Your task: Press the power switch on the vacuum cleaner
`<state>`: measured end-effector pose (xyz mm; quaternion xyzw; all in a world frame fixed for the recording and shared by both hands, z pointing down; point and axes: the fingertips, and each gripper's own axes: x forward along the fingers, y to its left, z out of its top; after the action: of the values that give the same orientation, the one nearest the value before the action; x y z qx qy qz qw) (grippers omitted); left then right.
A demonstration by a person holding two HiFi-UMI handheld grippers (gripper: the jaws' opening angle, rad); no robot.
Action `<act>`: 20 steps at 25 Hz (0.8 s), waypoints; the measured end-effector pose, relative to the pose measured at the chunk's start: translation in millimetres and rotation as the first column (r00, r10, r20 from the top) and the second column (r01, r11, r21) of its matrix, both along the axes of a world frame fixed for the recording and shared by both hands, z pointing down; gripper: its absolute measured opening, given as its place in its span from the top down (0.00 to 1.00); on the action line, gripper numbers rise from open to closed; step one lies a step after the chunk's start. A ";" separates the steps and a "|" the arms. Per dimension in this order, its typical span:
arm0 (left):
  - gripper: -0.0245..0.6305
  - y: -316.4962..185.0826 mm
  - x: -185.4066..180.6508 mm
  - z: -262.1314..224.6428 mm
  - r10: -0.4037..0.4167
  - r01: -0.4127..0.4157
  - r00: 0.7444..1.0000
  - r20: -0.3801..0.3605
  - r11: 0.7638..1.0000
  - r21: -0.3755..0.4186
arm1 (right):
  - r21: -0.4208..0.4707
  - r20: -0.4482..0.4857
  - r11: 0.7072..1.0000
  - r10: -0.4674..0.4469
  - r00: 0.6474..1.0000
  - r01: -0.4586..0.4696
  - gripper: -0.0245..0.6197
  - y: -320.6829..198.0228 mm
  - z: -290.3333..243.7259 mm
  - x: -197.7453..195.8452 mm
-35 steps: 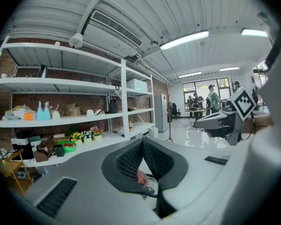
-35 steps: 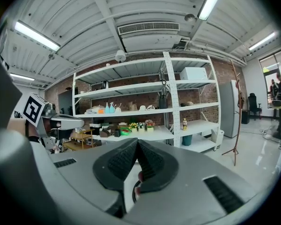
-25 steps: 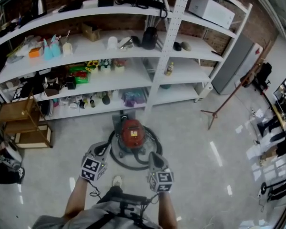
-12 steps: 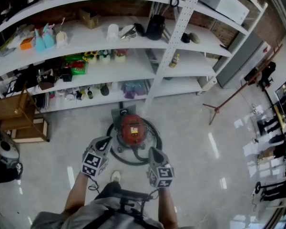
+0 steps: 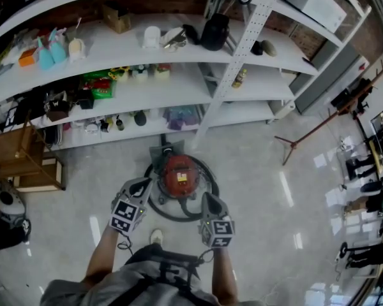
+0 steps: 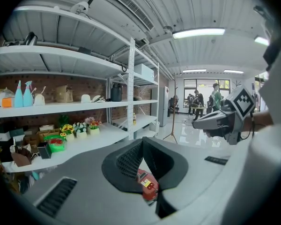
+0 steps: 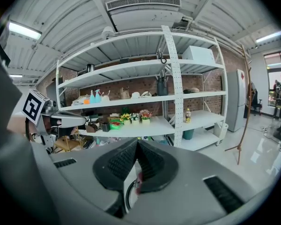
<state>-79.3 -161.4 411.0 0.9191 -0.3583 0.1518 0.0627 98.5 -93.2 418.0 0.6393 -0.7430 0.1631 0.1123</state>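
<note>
Left gripper (image 5: pixel 138 189) and right gripper (image 5: pixel 210 204) are held side by side, apart, above the floor. Each has its jaws drawn together at the tips with nothing clamped, and both are clear of the vacuum cleaner. Just beyond and between them, the red vacuum cleaner (image 5: pixel 179 176) sits on the grey floor (image 5: pixel 255 190), ringed by its black hose (image 5: pixel 172 217). It shows through the narrow slit under the left jaw tips. Behind it stand white shelves (image 5: pixel 191 88) stocked with small goods.
</note>
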 end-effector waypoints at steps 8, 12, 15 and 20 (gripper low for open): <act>0.95 -24.4 13.2 0.3 0.027 -0.027 1.000 -0.006 1.000 -0.010 | -0.016 -0.014 1.000 0.025 1.000 -0.025 0.95 -26.3 0.9 14.2; 0.95 -27.1 17.5 4.3 0.018 -0.018 1.000 -0.006 1.000 -0.020 | -0.024 -0.024 1.000 0.012 1.000 -0.013 0.95 -31.6 7.1 20.3; 0.95 -30.1 16.8 12.0 -0.002 0.002 1.000 -0.004 0.999 -0.036 | -0.044 -0.023 0.999 -0.001 1.000 0.000 0.95 -35.8 18.4 24.1; 0.95 -33.1 13.2 36.0 -0.039 0.040 0.999 0.015 0.996 -0.074 | -0.073 -0.009 0.997 -0.029 1.000 0.029 0.95 -43.4 40.8 22.1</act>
<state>-66.1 -194.5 447.1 0.9077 -0.3711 0.1697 0.0974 120.6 -136.5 458.8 0.6247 -0.7452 0.1854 0.1416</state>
